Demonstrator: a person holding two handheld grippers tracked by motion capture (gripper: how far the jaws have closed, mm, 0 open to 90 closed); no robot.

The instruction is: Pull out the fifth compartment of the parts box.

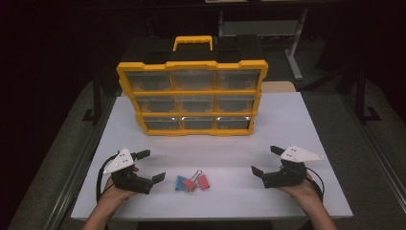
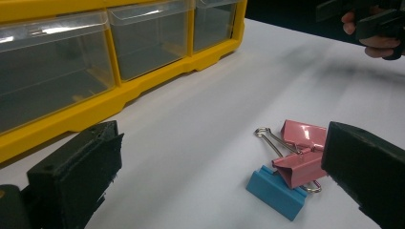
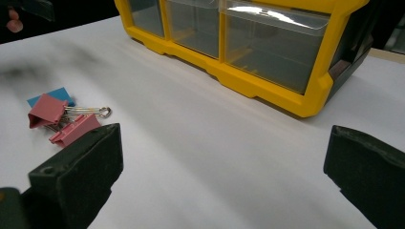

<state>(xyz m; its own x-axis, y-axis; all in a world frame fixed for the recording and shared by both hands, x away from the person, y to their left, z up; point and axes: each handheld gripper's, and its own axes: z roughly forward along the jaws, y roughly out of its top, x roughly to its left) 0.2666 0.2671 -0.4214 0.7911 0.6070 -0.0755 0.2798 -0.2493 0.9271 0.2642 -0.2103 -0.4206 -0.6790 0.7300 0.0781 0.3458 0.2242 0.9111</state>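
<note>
Binder clips: a small heap near the front edge of the white table [image 1: 287,124], one blue clip [image 1: 180,182] at the heap's left and two pink clips [image 1: 203,181] beside it, touching one another; their wire handles [image 2: 272,140] lie flat on the table.
Left hand-held gripper [image 1: 151,166]: jaws spread wide, nothing between them, low over the table just left of the clips and apart from them.
Right hand-held gripper [image 1: 264,160]: jaws wide apart too, gripping nothing, well to the right of the clips.
Yellow organizer [image 1: 191,96]: stands upright at the back of the table, three rows of three clear drawers [image 2: 153,40]; they look empty, though the glare makes that hard to confirm.
Hands: each holds its hand-held gripper from the near edge.
</note>
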